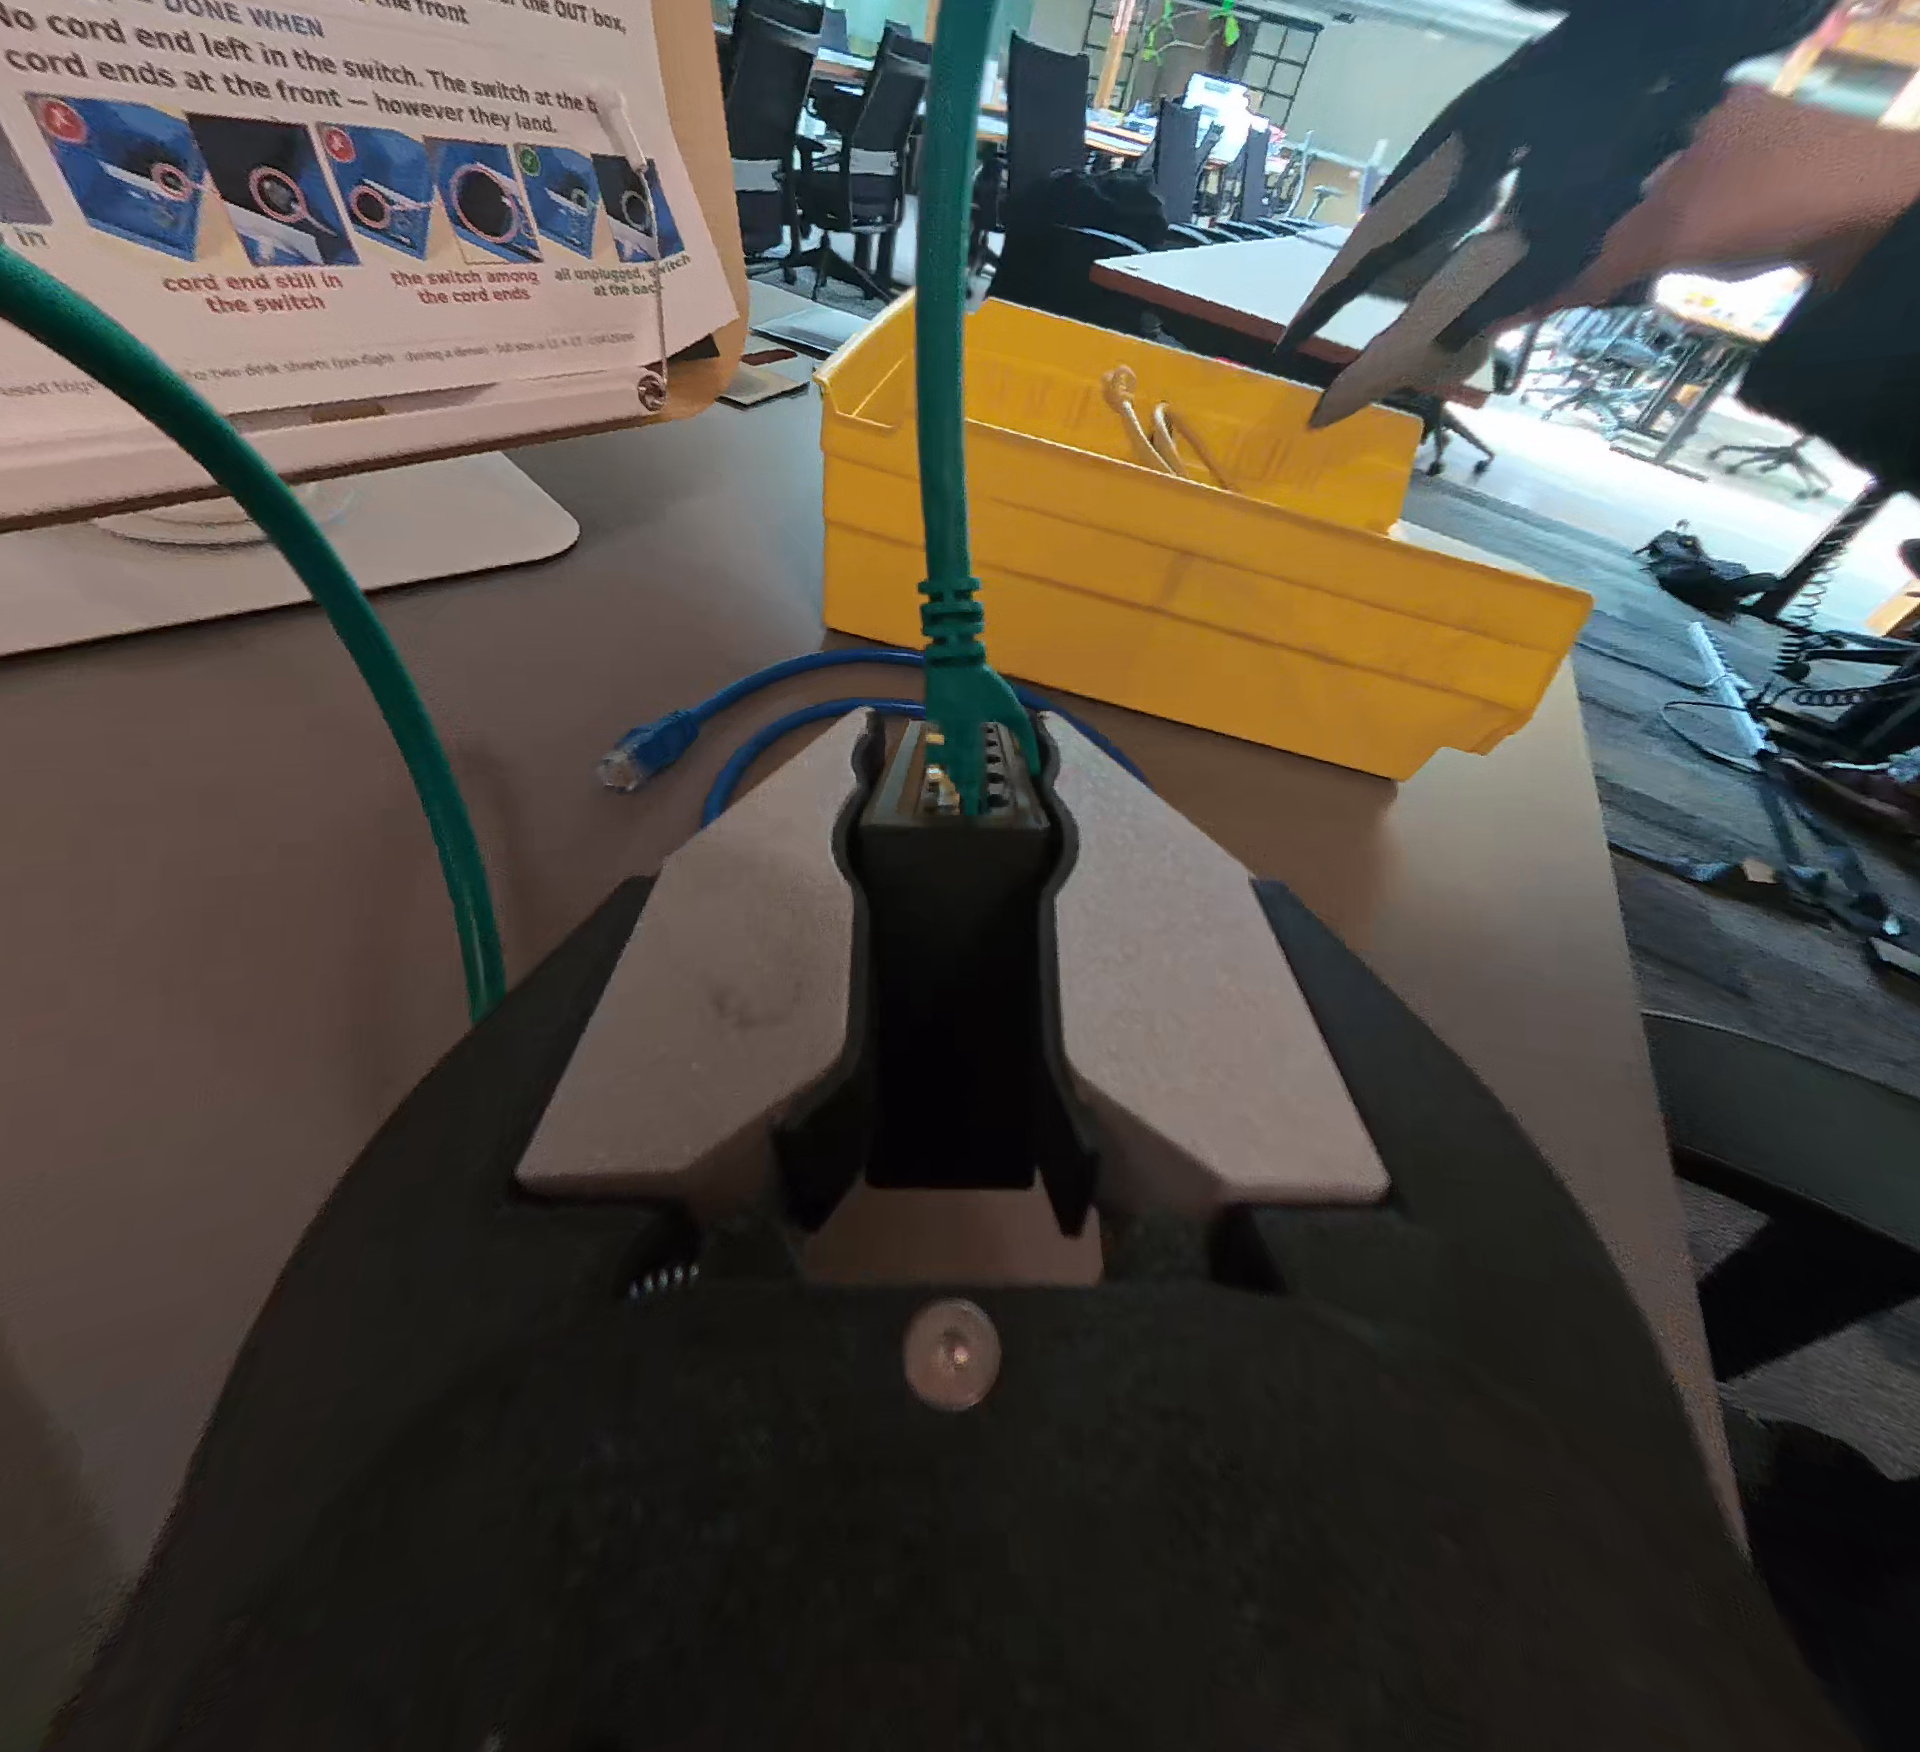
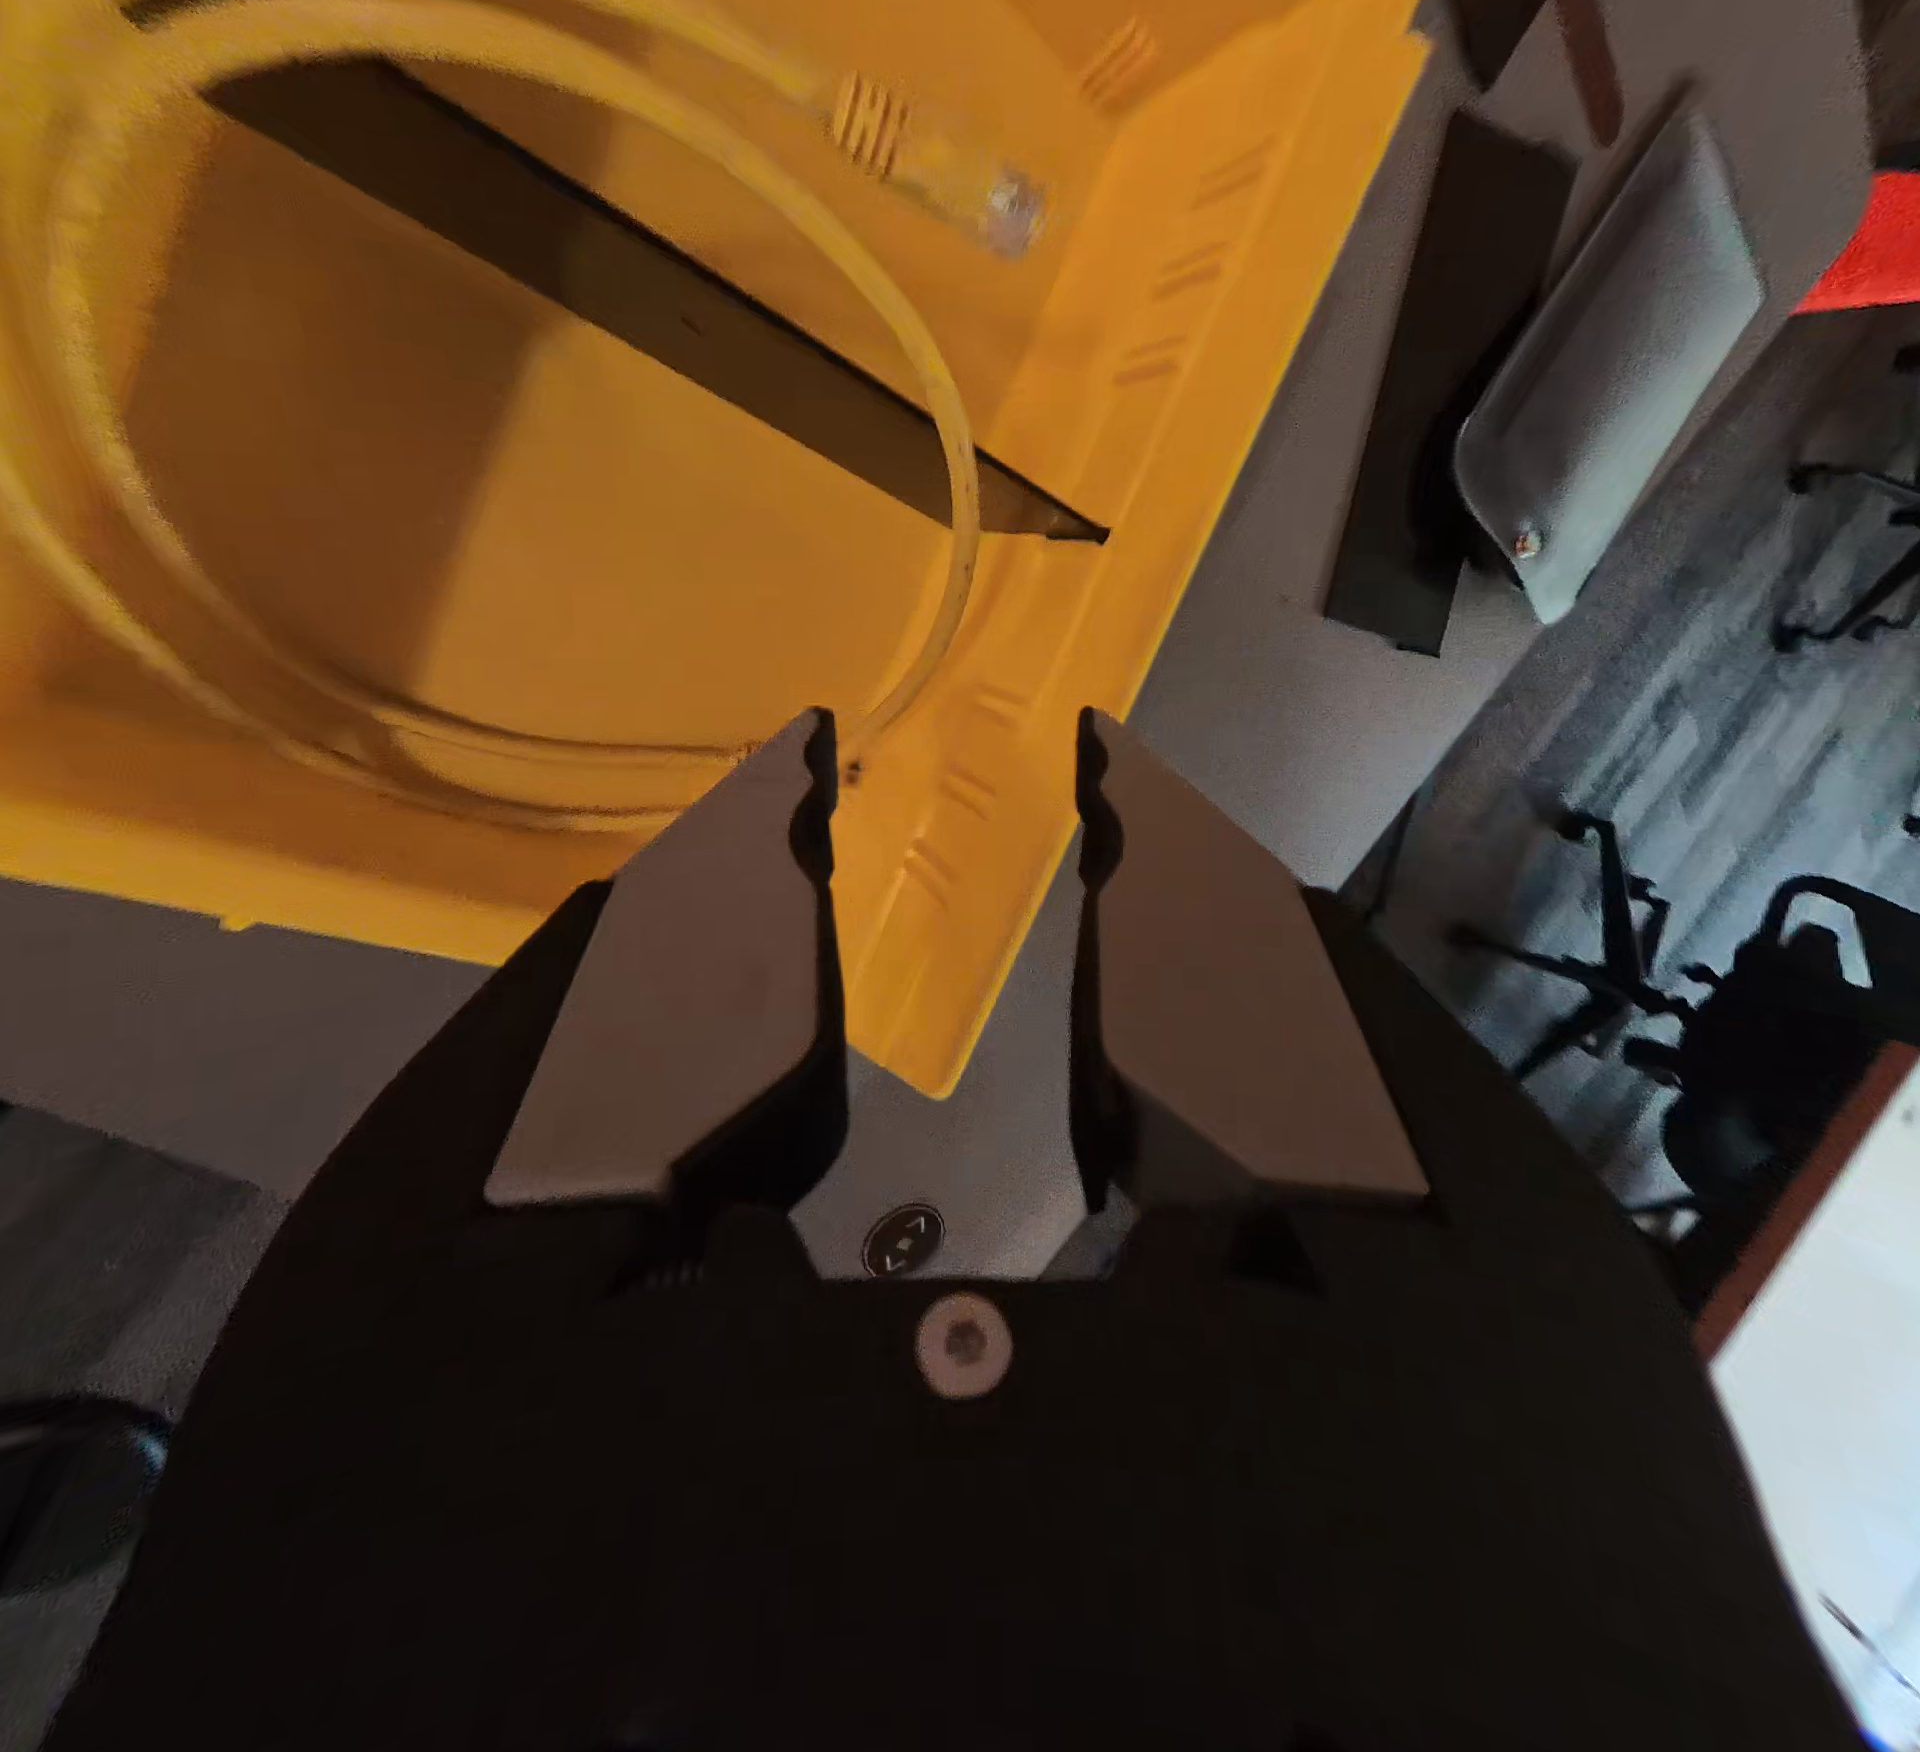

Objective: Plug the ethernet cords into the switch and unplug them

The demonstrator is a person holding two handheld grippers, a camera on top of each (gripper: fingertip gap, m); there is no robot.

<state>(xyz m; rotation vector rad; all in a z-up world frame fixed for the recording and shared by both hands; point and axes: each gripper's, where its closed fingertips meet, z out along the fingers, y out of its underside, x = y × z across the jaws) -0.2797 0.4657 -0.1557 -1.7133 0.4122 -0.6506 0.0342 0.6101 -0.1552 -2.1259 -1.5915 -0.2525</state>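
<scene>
- Left claw (image 1: 956, 746) was clamped on the switch (image 1: 951, 975), a black box held between both fingers with its port face pointing away from the camera.
- Green cord (image 1: 951, 248) was plugged into one port of the switch; it rose straight up out of the frame. A second run of green cord looped down at the left of the left wrist view.
- Blue cord (image 1: 649, 752) lay on the bench (image 1: 312, 871) just beyond the claw, its clear plug end free and unplugged.
- Yellow bin (image 1: 1195, 580) stood on the bench behind the switch, near the far right edge.
- Yellow cord (image 2: 935, 455) lay coiled inside the bin (image 2: 1039, 663), plug end loose near the bin wall. A dark slot ran across the bin floor beneath it.
- Right claw (image 2: 956, 746) was held above the bin's corner, fingers a moderate gap apart with nothing between them. In the left wrist view it showed in the air above the bin's right end (image 1: 1392, 320), tips pointing down.
- Instruction sheet (image 1: 312, 92) was clipped to a board on a white stand at the bench's back left.
- Image of the right wrist view was motion-blurred; finer detail of the yellow plug could not be read.
</scene>
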